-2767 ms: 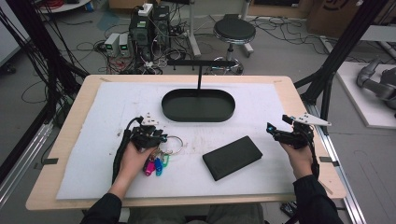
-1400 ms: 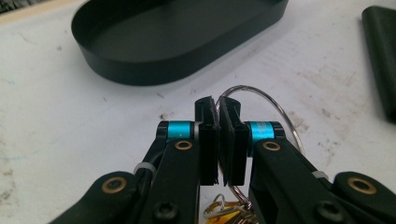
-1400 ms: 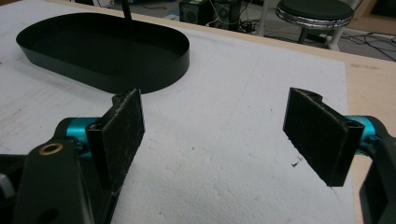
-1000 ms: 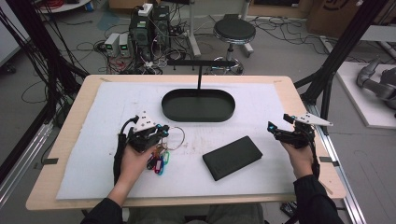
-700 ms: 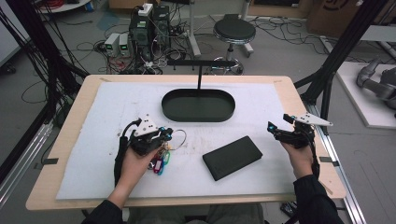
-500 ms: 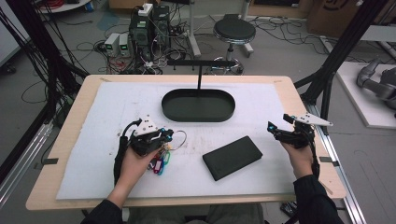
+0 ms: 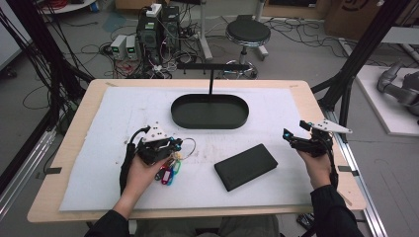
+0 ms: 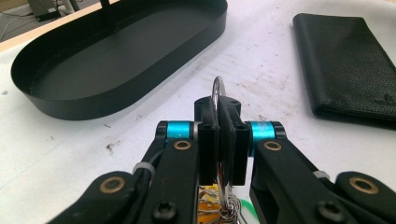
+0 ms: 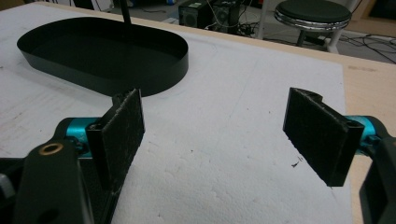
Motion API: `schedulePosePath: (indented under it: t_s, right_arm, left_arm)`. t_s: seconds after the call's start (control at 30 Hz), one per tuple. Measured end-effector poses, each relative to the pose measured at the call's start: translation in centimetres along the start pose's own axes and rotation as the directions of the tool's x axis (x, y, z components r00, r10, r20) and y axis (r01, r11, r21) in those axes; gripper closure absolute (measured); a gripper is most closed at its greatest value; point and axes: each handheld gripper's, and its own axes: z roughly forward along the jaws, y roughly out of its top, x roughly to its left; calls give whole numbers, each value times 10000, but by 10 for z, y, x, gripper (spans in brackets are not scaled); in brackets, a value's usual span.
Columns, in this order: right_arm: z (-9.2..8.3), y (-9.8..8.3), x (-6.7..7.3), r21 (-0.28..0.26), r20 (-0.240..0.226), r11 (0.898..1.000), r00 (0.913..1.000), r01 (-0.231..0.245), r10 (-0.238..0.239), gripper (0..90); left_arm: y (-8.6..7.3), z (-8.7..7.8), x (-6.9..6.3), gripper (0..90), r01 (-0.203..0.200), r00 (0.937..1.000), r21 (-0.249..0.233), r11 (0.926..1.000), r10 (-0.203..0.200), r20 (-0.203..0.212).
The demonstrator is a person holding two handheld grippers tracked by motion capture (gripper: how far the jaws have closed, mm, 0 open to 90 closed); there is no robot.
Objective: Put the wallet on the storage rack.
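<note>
Left tongs [image 8: 218, 140] pinched only the thin key ring [image 8: 217, 95], low over the mat just short of the tray [image 8: 116, 51]; it could twist and slip free. Right tongs [image 9: 215, 121] gaped, empty.

On my table: one oval black tray [image 7: 209, 121], one black wallet [image 7: 245, 166] and one metal key ring [image 7: 187, 145] carrying a bunch of coloured key tags [image 7: 168, 174], too tightly clustered to count. I have two grippers in hand, the left gripper [image 8: 218, 122] and the right gripper [image 9: 215, 126], two jaws apiece. One round stool [image 7: 246, 33] stands beyond the table.
</note>
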Motion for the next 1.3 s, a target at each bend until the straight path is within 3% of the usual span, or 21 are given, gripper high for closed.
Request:
schedulePosePath:
  t_s: [0.23, 0.37, 0.8, 0.97, 1.3]
  right_arm:
    - [0, 0, 0, 14, -13, 10000, 10000, -20, 20, 208]
    - [-1, 0, -1, -41, -4, 10000, 10000, -45, 45, 208]
    - [-1, 0, -1, -49, 28, 9999, 9999, -115, 115, 208]
    - [0, 0, -1, -43, 15, 10000, 10000, -90, 90, 208]
    - [0, 1, -1, -71, 18, 9999, 10000, -95, 95, 208]
  left_arm:
    - [1, -1, 0, 861, 49, 9998, 51, 10000, -50, 171]
    - [4, -3, -1, 865, -37, 10000, -7, 10000, 37, 55]
    - [43, -26, 6, 864, -399, 9986, -1136, 9927, 357, -383]
    - [56, -32, 9, 864, -614, 9967, -1322, 9893, 538, -603]
    - [78, -37, 21, 864, -678, 9939, -1836, 9807, 504, -979]
